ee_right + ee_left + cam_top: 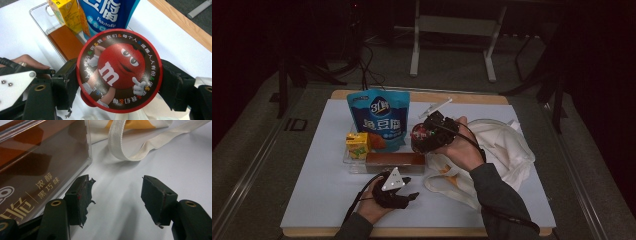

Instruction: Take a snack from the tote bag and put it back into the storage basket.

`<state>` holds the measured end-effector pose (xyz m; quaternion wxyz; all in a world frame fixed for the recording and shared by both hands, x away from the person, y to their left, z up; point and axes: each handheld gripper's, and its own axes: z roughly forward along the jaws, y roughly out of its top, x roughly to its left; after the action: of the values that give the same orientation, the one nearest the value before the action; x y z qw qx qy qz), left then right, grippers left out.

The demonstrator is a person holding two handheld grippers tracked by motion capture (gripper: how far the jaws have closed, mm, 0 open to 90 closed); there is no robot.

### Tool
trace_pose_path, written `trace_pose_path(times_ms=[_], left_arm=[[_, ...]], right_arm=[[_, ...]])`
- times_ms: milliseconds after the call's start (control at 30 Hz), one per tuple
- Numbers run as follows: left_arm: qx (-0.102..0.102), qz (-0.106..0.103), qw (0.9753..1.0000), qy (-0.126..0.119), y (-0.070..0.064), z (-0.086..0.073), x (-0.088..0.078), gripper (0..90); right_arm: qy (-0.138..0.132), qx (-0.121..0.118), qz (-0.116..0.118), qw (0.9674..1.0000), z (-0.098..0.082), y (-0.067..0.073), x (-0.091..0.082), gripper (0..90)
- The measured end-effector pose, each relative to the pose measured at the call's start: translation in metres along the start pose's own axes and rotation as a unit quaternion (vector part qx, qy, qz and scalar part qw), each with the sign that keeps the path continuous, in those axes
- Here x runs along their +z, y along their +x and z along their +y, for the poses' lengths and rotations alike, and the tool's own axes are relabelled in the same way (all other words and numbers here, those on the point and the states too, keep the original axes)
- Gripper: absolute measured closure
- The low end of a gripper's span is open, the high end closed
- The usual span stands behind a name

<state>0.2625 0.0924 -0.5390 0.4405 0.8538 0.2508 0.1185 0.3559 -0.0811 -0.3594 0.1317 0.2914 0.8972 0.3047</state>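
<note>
**A:** Starting on the left: the left tool (pixel 399 192) sits low on the white surface (pixel 312 200), jaws spread with nothing between them, right beside the brown chocolate box (pixel 37 167). One pad almost touches the box's clear wall. If that hand drifts sideways, I'd guess it nudges the clear tray (pixel 348 161) and tips the yellow juice carton (pixel 358 145) standing in it.

**B:** And the blue fish tofu pouch (pixel 378 117) leans upright just behind it, so one bump could knock both over.

**A:** Yep. Moving right, the right tool (pixel 119 82) is clamped on the round red candy tin (pixel 119 71), held in the air between the tray and the cloth bag (pixel 507 145). The pads only catch the tin at its curved sides, near the rim.

**B:** That's the sketchy bit for me. Round, smooth, pinched at two spots, it could swivel or pop out if the wrist turns quickly.

**A:** If it slips, it probably lands on the bag or rolls off across the surface. Also the bag strap (pixel 125 145) loops out near the left tool, so it could snag there.
</note>
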Motion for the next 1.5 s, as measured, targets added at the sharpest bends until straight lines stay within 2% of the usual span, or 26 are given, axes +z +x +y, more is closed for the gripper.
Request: trace_pose_path(times_ms=[700, 1500], left_arm=[[-0.002, -0.002, 1.0, 0.0, 0.0, 0.0, 0.0, 40.4], [-0.001, -0.002, 1.0, -0.001, 0.0, 0.0, 0.0, 40.3]], right_arm=[[-0.003, 0.007, 0.002, 1.0, 0.018, 0.006, 0.013, 25.3], [0.0, 0.031, 0.006, 0.9995, 0.019, -0.005, 0.037, 25.3]])
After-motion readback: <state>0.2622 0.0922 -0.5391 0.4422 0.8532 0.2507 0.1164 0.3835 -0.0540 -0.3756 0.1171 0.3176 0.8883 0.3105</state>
